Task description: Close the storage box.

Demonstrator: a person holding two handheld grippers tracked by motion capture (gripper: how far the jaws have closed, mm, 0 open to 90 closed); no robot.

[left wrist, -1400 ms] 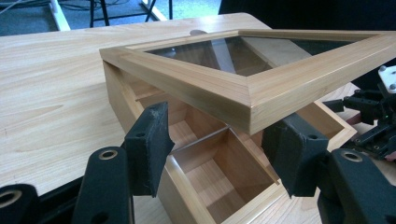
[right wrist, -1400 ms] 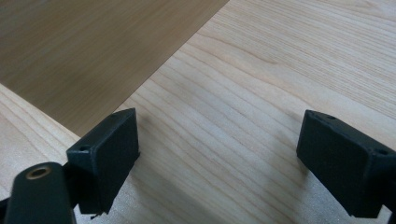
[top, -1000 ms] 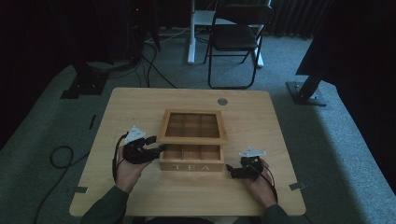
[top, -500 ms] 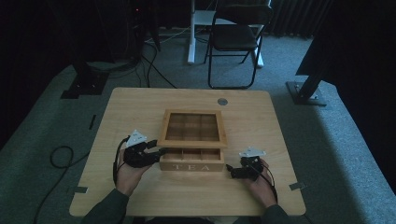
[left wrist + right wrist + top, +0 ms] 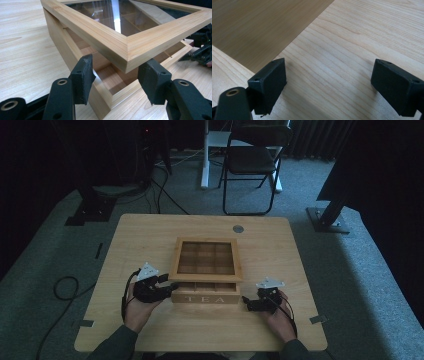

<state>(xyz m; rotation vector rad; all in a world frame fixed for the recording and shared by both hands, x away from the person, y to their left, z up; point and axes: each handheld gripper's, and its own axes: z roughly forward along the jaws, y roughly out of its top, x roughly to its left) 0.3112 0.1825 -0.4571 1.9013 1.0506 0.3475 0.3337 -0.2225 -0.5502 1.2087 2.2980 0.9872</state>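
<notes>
A wooden tea box [image 5: 205, 298] marked TEA stands mid-table, its glass-paned lid [image 5: 205, 257] raised off the base. My left gripper [image 5: 163, 288] sits at the box's front left corner. In the left gripper view it [image 5: 116, 72] is open, one jaw on each side of the lid's corner [image 5: 127, 50] and apart from it, with the open base [image 5: 105, 82] below. My right gripper [image 5: 247, 304] rests low by the box's front right corner. It [image 5: 329, 80] is open over bare table, with the shaded box wall [image 5: 249, 27] at the upper left.
The light wood table [image 5: 150, 240] has a small round grommet [image 5: 238, 228] near its far edge. A folding chair [image 5: 252, 165] and floor cables [image 5: 65, 287] lie beyond the table. The other gripper [image 5: 202, 47] shows past the box in the left gripper view.
My left gripper has edged slightly right and nearer, closer to the box's front left corner. The right gripper and the box look unmoved.
</notes>
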